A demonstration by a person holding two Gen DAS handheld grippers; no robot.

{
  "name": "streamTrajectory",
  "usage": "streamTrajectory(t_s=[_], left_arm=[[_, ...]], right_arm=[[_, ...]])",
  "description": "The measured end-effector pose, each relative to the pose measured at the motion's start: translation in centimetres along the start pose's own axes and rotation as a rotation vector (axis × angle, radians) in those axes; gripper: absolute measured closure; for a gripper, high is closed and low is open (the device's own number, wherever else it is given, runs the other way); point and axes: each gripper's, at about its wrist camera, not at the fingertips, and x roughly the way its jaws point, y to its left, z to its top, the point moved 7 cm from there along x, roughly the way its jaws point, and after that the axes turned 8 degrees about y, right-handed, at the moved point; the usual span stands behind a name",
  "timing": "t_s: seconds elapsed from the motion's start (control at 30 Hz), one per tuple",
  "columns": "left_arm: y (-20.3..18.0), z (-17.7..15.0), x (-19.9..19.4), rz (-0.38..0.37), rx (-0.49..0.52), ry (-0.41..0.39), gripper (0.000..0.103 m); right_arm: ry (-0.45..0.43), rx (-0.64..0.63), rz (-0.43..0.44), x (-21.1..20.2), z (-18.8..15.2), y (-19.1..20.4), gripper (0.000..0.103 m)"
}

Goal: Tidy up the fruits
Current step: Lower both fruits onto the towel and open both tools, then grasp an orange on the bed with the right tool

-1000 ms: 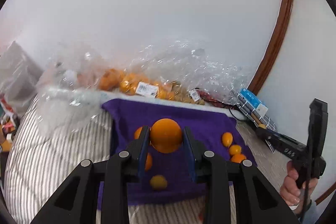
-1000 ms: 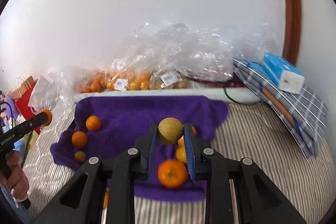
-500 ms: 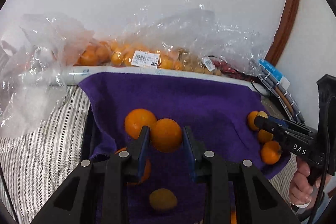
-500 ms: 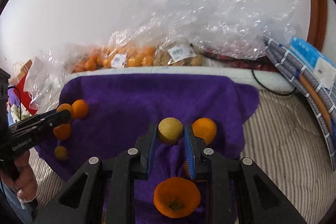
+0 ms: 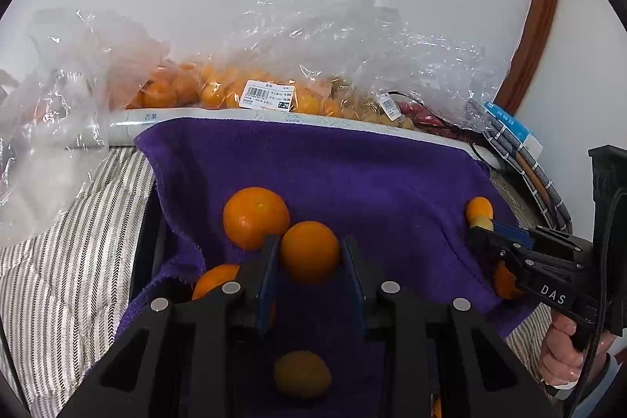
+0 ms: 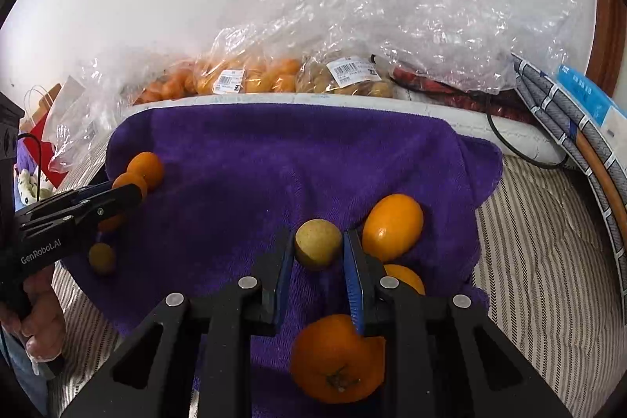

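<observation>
Both grippers have dropped low over the purple towel (image 5: 352,175) within the last second: the left gripper (image 5: 309,255), jaws clamped on an orange (image 5: 309,251), nears its cluster, and the right gripper (image 6: 318,249), gripping a yellow-green fruit (image 6: 318,243), nears another, so release seems imminent.

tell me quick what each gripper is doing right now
Left gripper: closed on an orange.
Right gripper: closed on a small yellow fruit.
</observation>
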Motion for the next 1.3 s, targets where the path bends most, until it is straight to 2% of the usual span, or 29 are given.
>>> streamTrajectory(t_s=[0.3,0.4,0.5,0.63,0.8,0.97,1.03,1.1,1.2,1.3], left_arm=[[0.1,0.1,-0.1,0.0,-0.006,-0.004,0.072],[0.0,0.2,-0.3,-0.014,-0.009,-0.011,0.063],[-0.2,0.3,-0.9,0.018,0.008,-0.04,0.06],[0.0,0.4,-1.6,0.023,0.005,-0.067,0.059],[0.2,0.8,-3.4,0.022,-0.003,-0.104,0.059],[0.2,1.1,-5.7,0.038,-0.026,-0.142,0.059],[0.3,0.8,-6.5,0.055,-0.035,-0.125,0.059],[0.7,-0.3,-7.6,0.054,-0.034,-0.106,0.059],[1.8,-2.2,-8.8,0.099,-0.017,-0.096,0.059],[3.4,-4.4,-9.4,0.096,-0.026,-0.095,0.057]], right_arm=[[-0.032,-0.016,-0.024,-0.6,-0.1,0.3,0.064],[-0.065,0.017,-0.022,-1.4,0.1,-0.2,0.055],[-0.113,0.038,-0.064,-2.8,0.3,-0.7,0.046],[-0.111,0.069,-0.123,-4.6,-0.2,-1.0,0.046],[-0.076,0.07,-0.103,-7.3,-2.9,0.7,0.047],[-0.046,0.058,-0.018,-8.1,-6.3,3.8,0.062],[-0.021,0.04,-0.009,-7.8,-7.6,5.0,0.066],[0.002,0.023,0.022,-7.5,-8.7,6.0,0.066],[0.026,-0.006,0.064,-6.9,-9.8,7.1,0.066],[0.051,-0.045,0.06,-6.0,-10.5,7.8,0.066]])
